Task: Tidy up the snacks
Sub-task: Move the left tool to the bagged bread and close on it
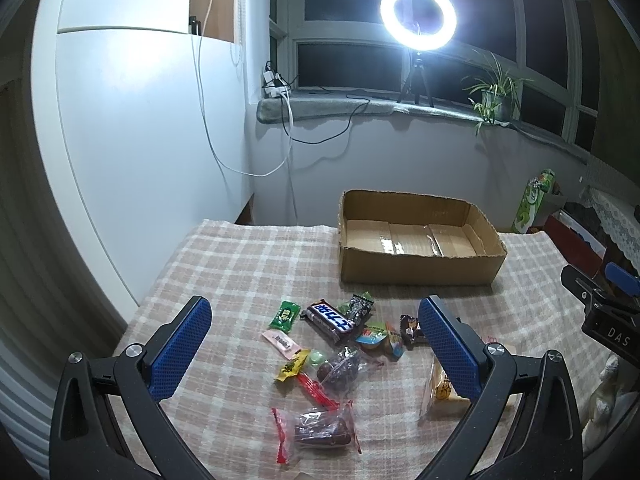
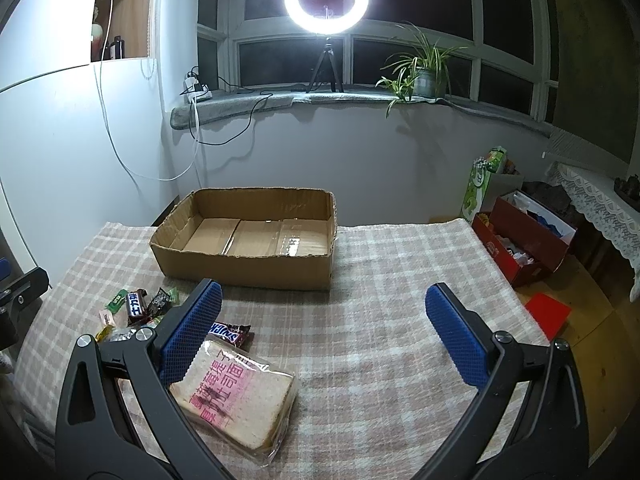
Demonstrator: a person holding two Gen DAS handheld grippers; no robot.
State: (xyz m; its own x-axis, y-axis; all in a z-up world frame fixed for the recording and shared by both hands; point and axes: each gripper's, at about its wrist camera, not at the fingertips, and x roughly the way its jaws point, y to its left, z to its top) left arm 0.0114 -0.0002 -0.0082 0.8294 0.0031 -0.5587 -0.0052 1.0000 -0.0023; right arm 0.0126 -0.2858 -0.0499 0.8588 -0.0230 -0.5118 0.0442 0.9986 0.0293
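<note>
An empty cardboard box [image 1: 420,266] stands at the far side of the checked tablecloth; it also shows in the right wrist view [image 2: 244,270]. Several wrapped snacks lie in a pile before my open left gripper [image 1: 316,322]: a Snickers bar [image 1: 330,319], a green candy [image 1: 285,315], a pink wrapper [image 1: 282,343] and clear bags of dark fruit [image 1: 320,432]. My right gripper [image 2: 322,300] is open and empty. A packaged sandwich [image 2: 240,398] lies by its left finger, with a small Snickers [image 2: 230,332] behind it.
A ring light [image 2: 326,0] on a tripod and a potted plant [image 2: 426,76] stand on the windowsill. A red box [image 2: 524,240] and a green carton [image 2: 480,186] sit on the floor right of the table. A white wall panel is at left.
</note>
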